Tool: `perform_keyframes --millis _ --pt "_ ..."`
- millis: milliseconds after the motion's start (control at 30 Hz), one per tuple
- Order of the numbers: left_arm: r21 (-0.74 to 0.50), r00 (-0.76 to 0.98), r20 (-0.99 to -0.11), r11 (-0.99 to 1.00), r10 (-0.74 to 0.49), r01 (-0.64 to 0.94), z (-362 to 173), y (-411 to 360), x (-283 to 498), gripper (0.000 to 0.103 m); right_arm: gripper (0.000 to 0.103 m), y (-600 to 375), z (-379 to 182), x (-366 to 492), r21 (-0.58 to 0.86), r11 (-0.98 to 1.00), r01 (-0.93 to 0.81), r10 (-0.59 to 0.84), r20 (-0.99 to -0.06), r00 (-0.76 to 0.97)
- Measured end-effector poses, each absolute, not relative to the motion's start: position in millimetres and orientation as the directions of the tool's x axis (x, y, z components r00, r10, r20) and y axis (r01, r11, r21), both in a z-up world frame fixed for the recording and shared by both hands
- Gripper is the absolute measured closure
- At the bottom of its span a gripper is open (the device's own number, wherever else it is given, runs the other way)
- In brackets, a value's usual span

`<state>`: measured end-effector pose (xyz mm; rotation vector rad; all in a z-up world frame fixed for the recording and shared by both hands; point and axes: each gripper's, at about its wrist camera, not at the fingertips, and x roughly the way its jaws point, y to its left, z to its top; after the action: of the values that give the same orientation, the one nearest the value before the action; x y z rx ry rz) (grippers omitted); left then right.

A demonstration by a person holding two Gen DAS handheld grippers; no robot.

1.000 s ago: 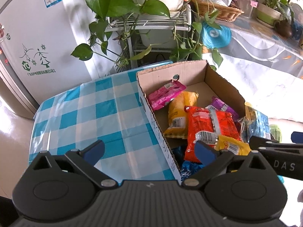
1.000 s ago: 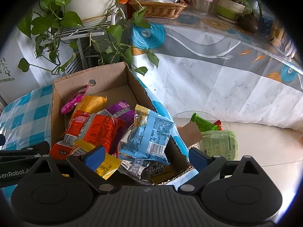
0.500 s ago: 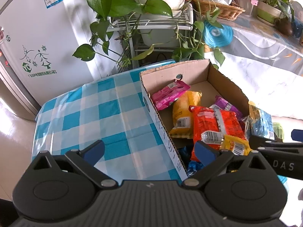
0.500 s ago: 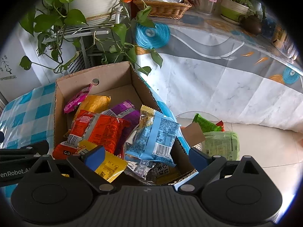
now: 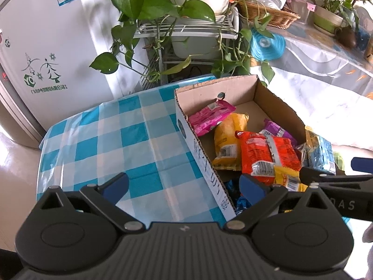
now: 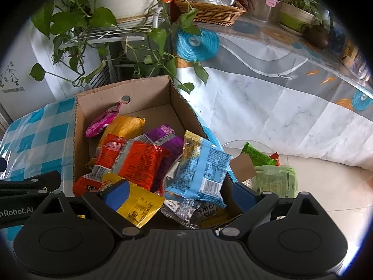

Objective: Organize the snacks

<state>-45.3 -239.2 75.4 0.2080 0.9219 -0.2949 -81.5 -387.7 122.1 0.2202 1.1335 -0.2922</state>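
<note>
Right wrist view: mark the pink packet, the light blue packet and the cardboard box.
pink packet (image 6: 102,123), right wrist view, middle of the wrapper.
light blue packet (image 6: 202,170), right wrist view, centre of its printed back.
cardboard box (image 6: 144,93), right wrist view, inside of the far wall.

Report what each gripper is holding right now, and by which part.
Nothing is held. The left gripper and right gripper are both open, hovering above the brown cardboard box of snack packets.
</note>
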Motion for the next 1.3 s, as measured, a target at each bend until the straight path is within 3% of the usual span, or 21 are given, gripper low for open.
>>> perform_keyframes --millis 633,967,1300 --pt "0.014 0.584 -0.788 0.943 -0.195 0.333 82 -158 -48 0.003 0.005 -320 140 -67 0.03 0.982 0.186 -0.069 -0.863 0.5" --pt "0.054 0.61 -0.779 0.954 -0.144 0.294 75 -85 -59 0.002 0.005 -248 139 -69 0.053 0.995 0.088 -0.003 -0.843 0.539" --pt "0.074 0.572 -0.816 0.968 -0.08 0.241 42 -39 -61 0.002 0.005 -201 115 -80 0.084 0.991 0.107 0.02 -0.87 0.492"
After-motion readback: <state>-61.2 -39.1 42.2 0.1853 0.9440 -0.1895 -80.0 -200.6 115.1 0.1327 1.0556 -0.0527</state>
